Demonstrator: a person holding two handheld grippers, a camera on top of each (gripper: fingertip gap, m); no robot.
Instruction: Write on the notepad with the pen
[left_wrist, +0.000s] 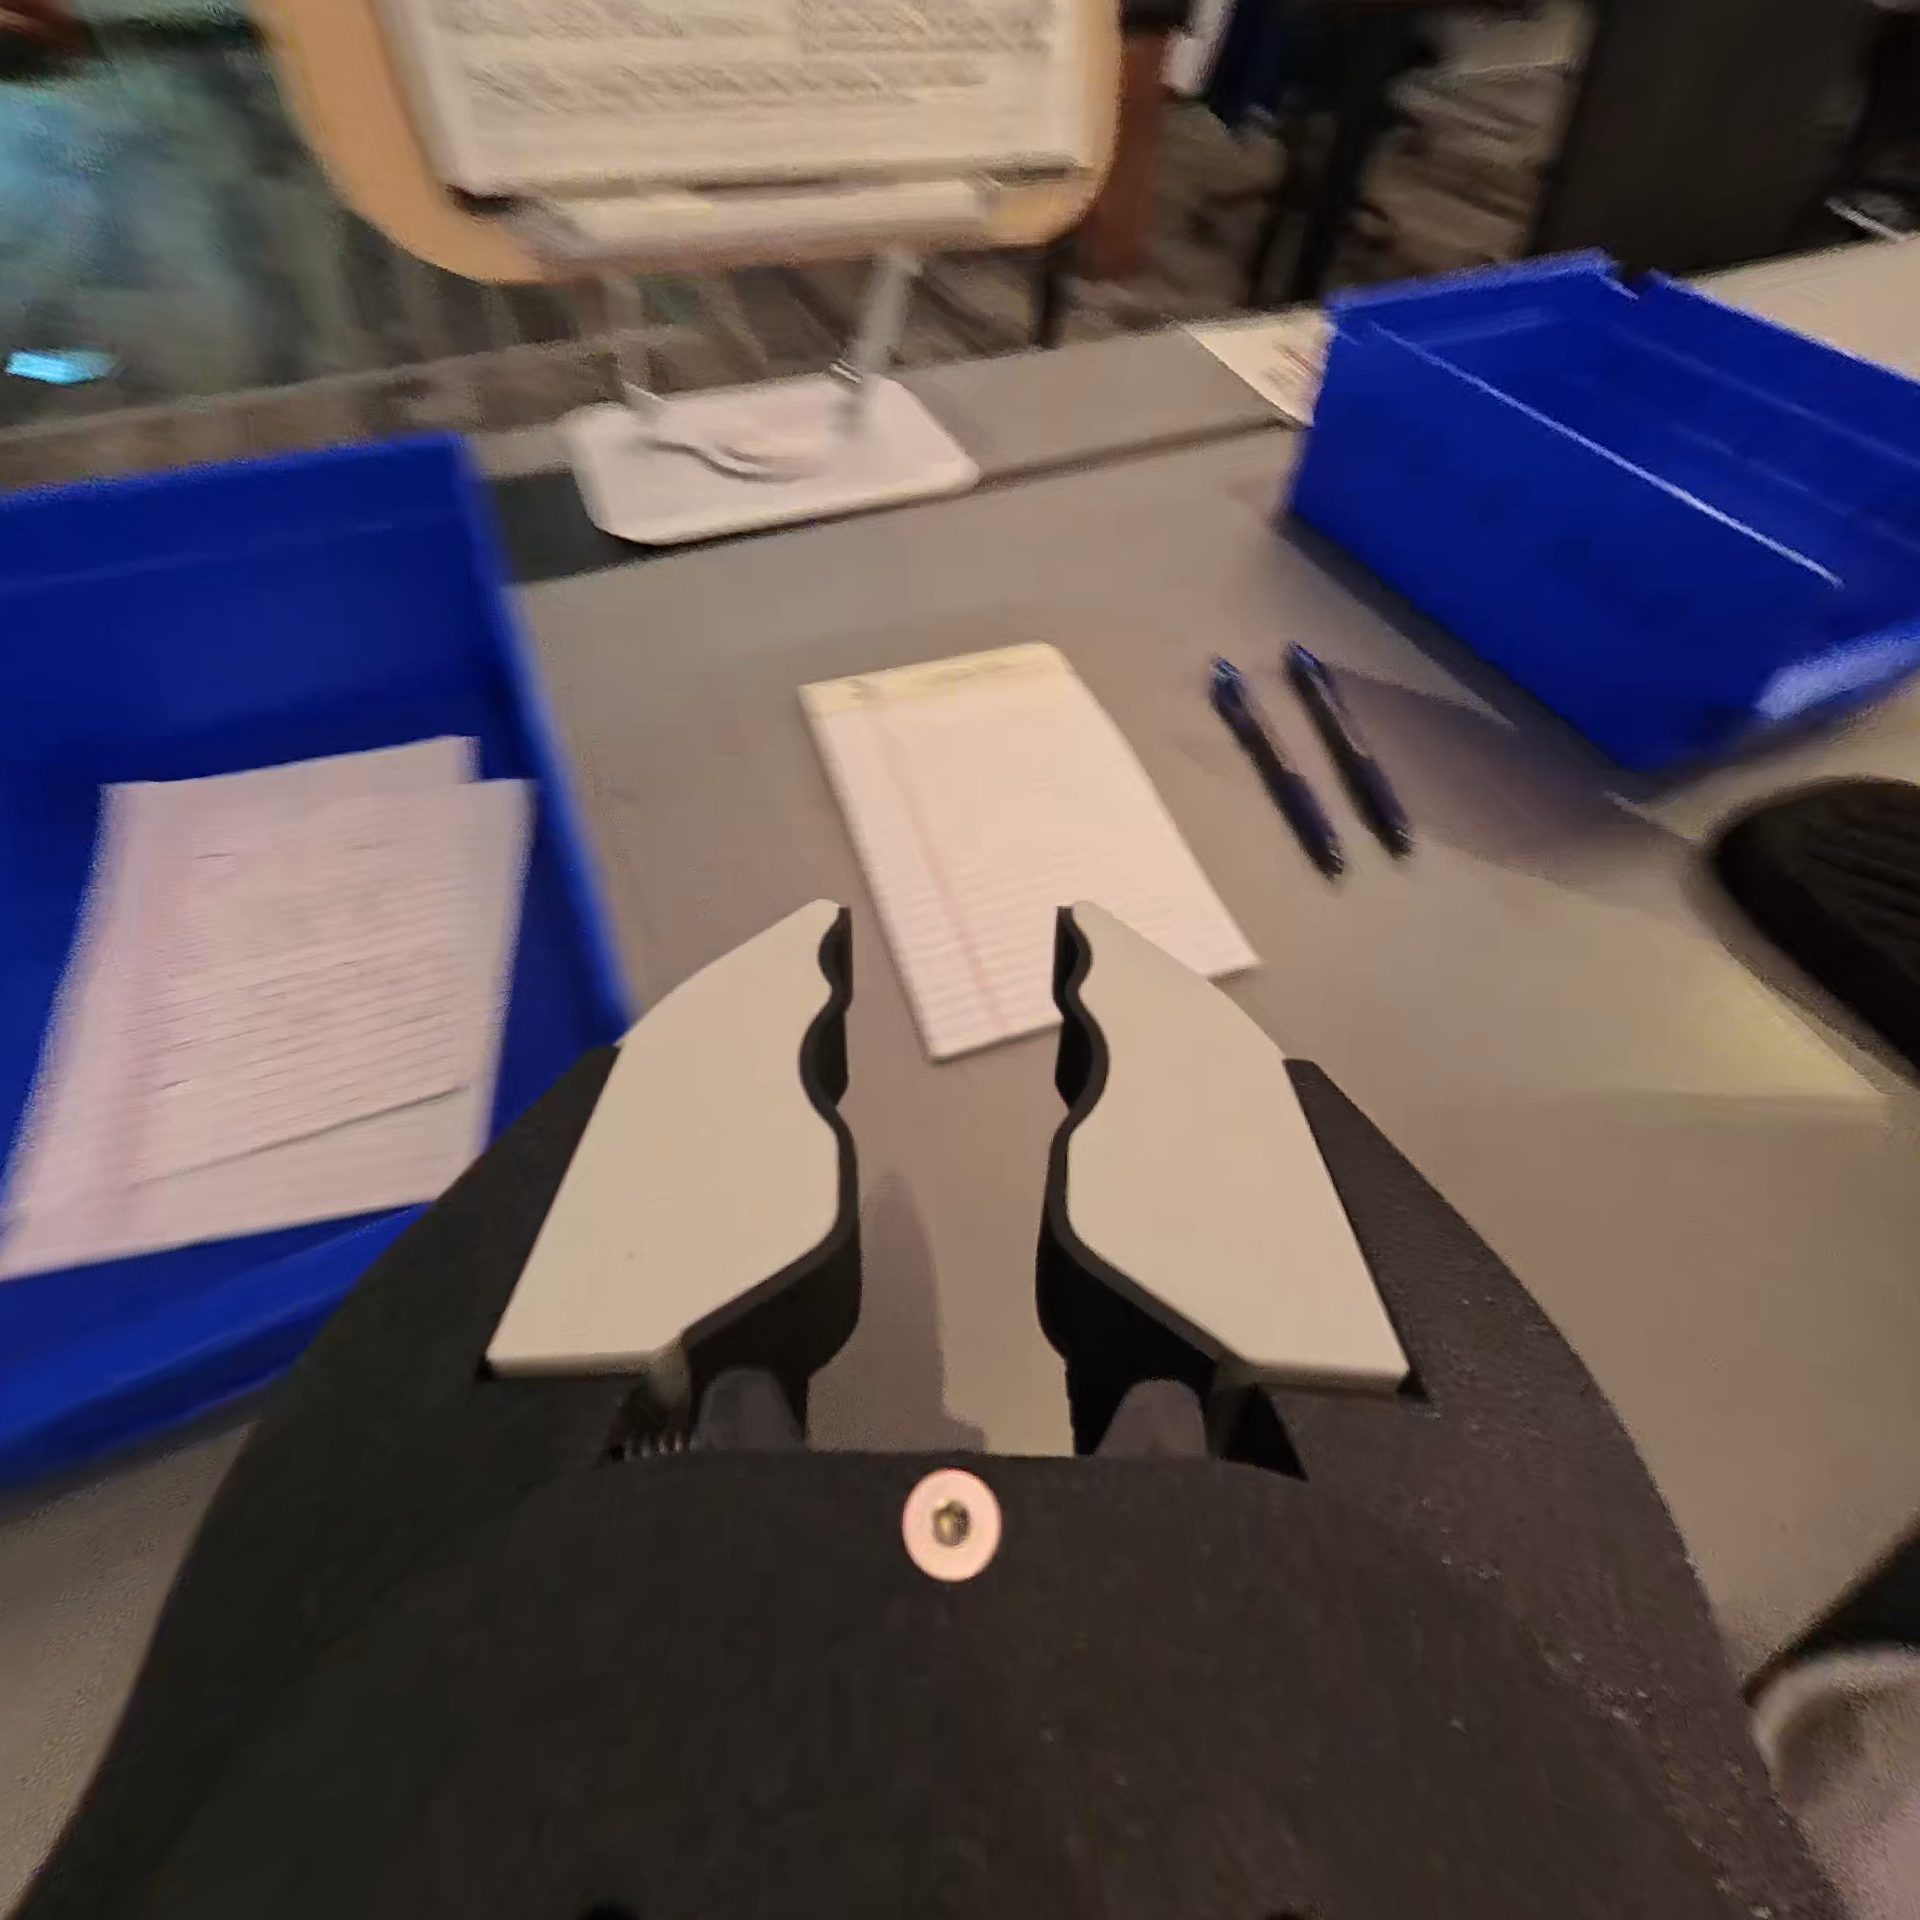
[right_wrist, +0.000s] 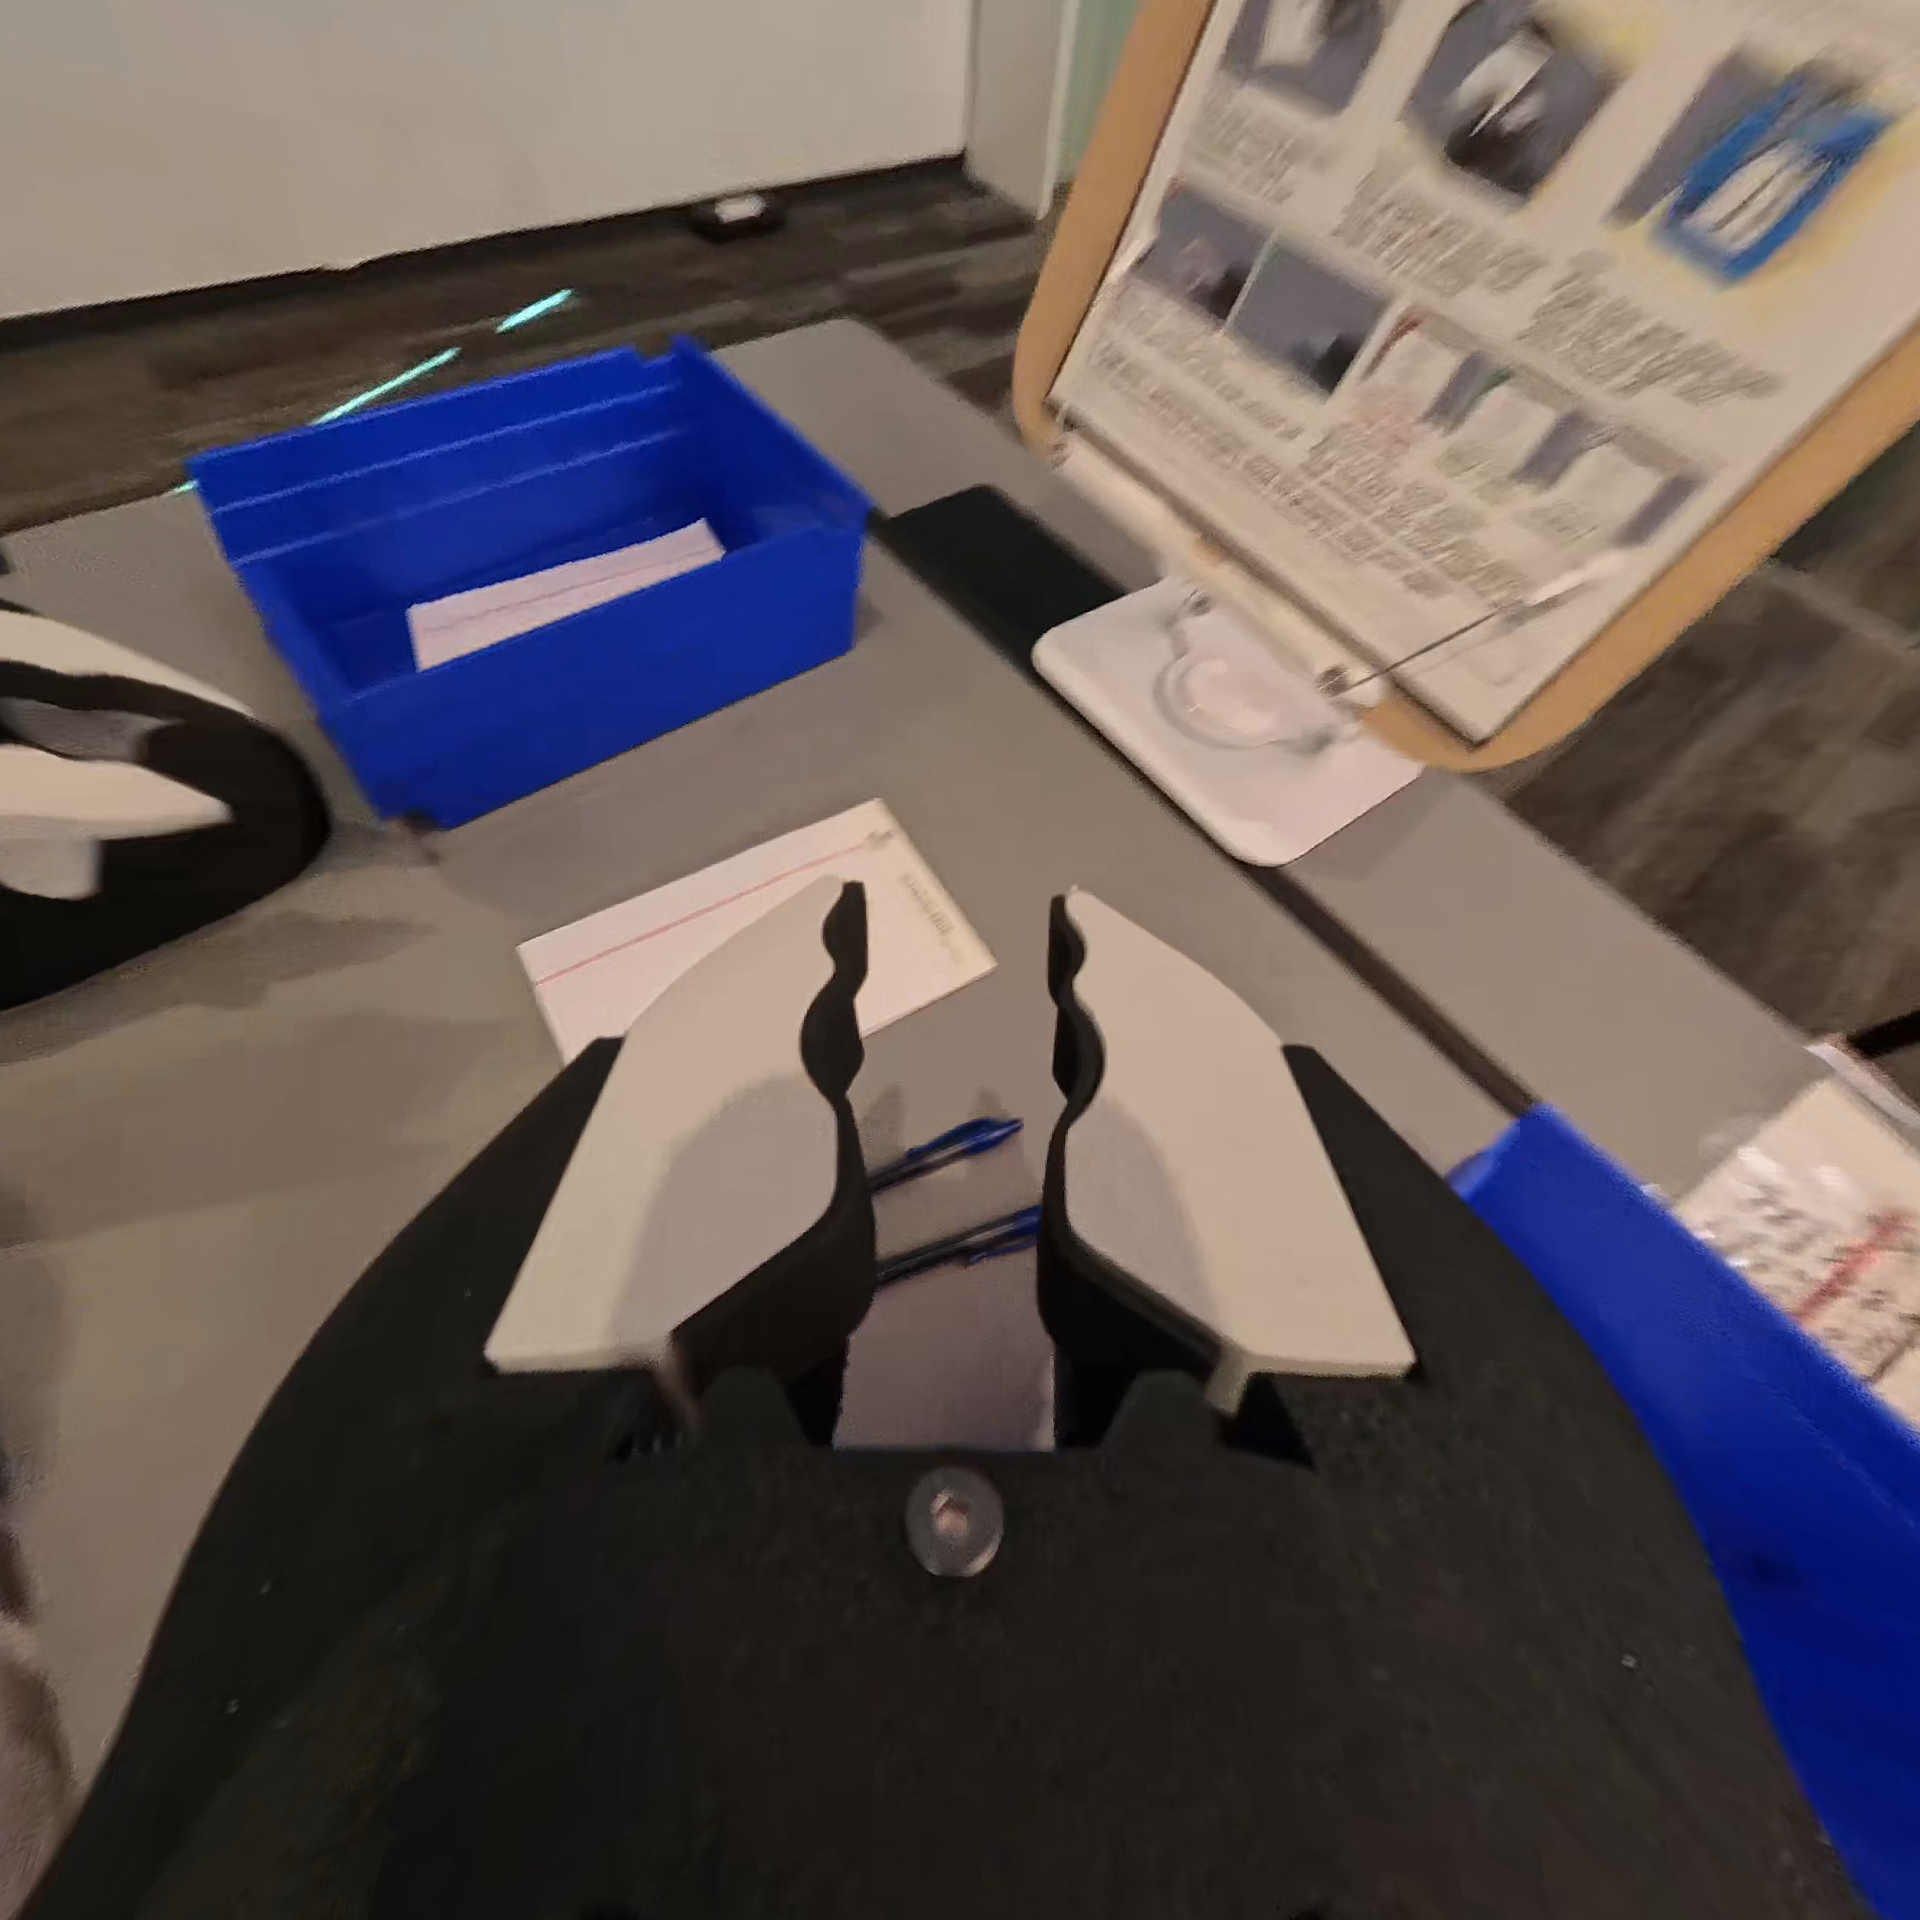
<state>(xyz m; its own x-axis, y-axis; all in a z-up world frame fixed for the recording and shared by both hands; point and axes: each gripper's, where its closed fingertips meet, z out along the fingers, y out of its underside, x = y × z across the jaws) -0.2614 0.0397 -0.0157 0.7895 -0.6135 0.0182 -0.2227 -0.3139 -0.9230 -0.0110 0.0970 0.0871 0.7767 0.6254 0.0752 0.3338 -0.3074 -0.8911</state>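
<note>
A white lined notepad (left_wrist: 1023, 831) lies flat on the grey table (left_wrist: 1351, 1039), just beyond my left gripper (left_wrist: 951, 914), which is open and empty. Two dark blue pens (left_wrist: 1273, 764) lie side by side to the right of the notepad. In the right wrist view my right gripper (right_wrist: 956, 899) is open and empty, held above the table. The two pens (right_wrist: 940, 1148) show on the table between its fingers, and the notepad (right_wrist: 748, 925) lies beyond them, partly hidden by the left finger. The other gripper (right_wrist: 114, 790) shows at the left edge.
A blue bin (left_wrist: 208, 665) holding lined sheets stands left of the notepad and shows in the right wrist view (right_wrist: 582, 665). A second blue bin (left_wrist: 1621, 499) stands at the right, also seen in the right wrist view (right_wrist: 1662, 1351). A printed sheet on a white stand (left_wrist: 769, 457) is at the back (right_wrist: 1226, 717). The tips of one gripper are about 30 cm away from the tips of the other.
</note>
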